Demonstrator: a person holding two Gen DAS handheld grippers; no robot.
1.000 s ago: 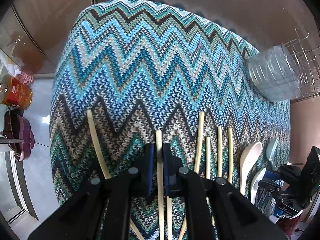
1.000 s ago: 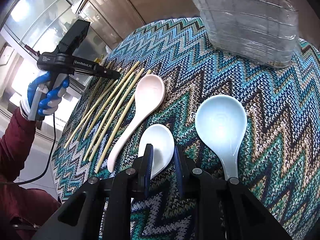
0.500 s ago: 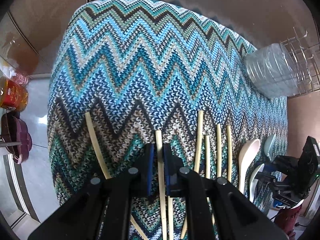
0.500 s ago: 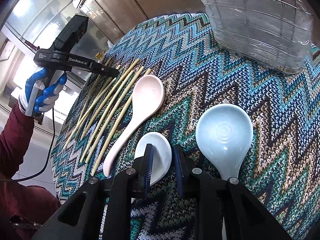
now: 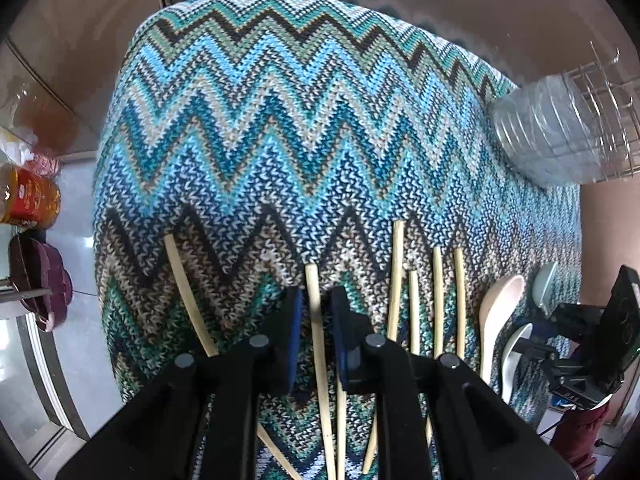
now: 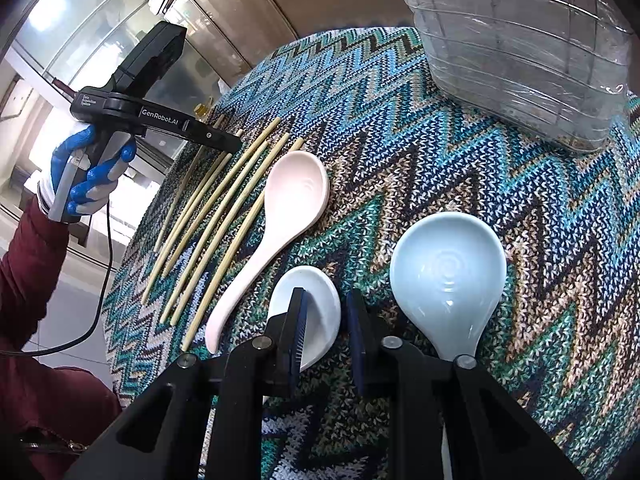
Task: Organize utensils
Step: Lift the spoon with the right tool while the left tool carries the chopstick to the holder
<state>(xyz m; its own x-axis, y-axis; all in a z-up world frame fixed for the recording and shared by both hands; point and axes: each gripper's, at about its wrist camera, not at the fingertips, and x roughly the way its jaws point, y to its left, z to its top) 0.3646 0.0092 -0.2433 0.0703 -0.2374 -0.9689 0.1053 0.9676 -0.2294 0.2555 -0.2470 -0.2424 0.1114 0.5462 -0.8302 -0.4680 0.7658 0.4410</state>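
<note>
Since a second ago our left gripper (image 5: 315, 310) has parted its jaws a little; they now stand apart on either side of one chopstick (image 5: 318, 328) lying on the cloth (image 5: 280, 140). Our right gripper (image 6: 326, 316) stays open over the white spoon (image 6: 316, 308), between the pink spoon (image 6: 280, 224) and blue spoon (image 6: 448, 276). More chopsticks (image 6: 216, 216) lie beside the pink one; a basket (image 6: 520, 48) sits well apart.

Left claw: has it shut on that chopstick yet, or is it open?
Open. The left claw straddles one chopstick, with cloth visible between the stick and each pad.
</note>
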